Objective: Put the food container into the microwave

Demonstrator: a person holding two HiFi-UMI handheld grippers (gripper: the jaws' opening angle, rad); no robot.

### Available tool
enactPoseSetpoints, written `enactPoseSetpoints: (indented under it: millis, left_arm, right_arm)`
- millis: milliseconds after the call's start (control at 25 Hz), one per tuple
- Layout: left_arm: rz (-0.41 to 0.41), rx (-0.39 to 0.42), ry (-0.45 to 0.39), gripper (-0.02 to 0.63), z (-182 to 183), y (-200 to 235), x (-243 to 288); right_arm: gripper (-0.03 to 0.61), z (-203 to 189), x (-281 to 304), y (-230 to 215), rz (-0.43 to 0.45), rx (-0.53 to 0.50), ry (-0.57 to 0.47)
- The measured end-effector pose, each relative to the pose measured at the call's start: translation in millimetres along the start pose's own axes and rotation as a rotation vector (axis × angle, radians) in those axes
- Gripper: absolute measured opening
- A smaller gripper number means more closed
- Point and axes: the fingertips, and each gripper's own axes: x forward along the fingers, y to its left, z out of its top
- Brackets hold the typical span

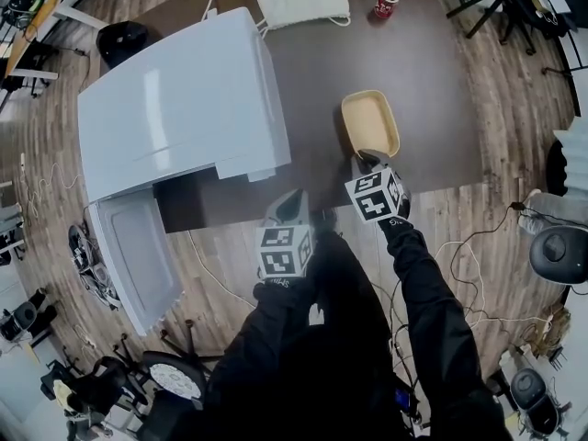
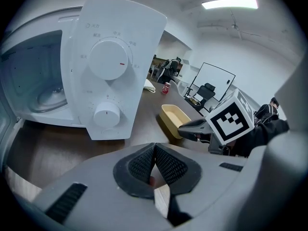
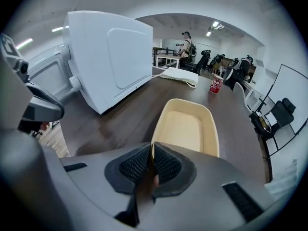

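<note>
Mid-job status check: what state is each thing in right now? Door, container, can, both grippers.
microwave door: swung fully open.
microwave: no container inside yet.
food container: upright, uncovered, empty, on the table.
red can: upright, at the far end.
left gripper: jaws together, nothing between them.
right gripper: jaws closed, apparently on the food container's near rim.
</note>
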Motion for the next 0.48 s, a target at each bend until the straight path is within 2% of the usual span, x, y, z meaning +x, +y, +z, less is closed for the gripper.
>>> enactPoseSetpoints:
  millis: [240, 480]
  left_arm:
    - [0.005, 0.000, -0.010, 0.034, -2, 1, -12]
    - [0.013, -0.020, -0.058, 0.034, 0, -3, -32]
  right_arm:
    - [0.037, 1, -14, 2, -0.038, -0.037, -0.018]
    - [0.035, 5, -45, 13, -0.084, -0.055, -0.049]
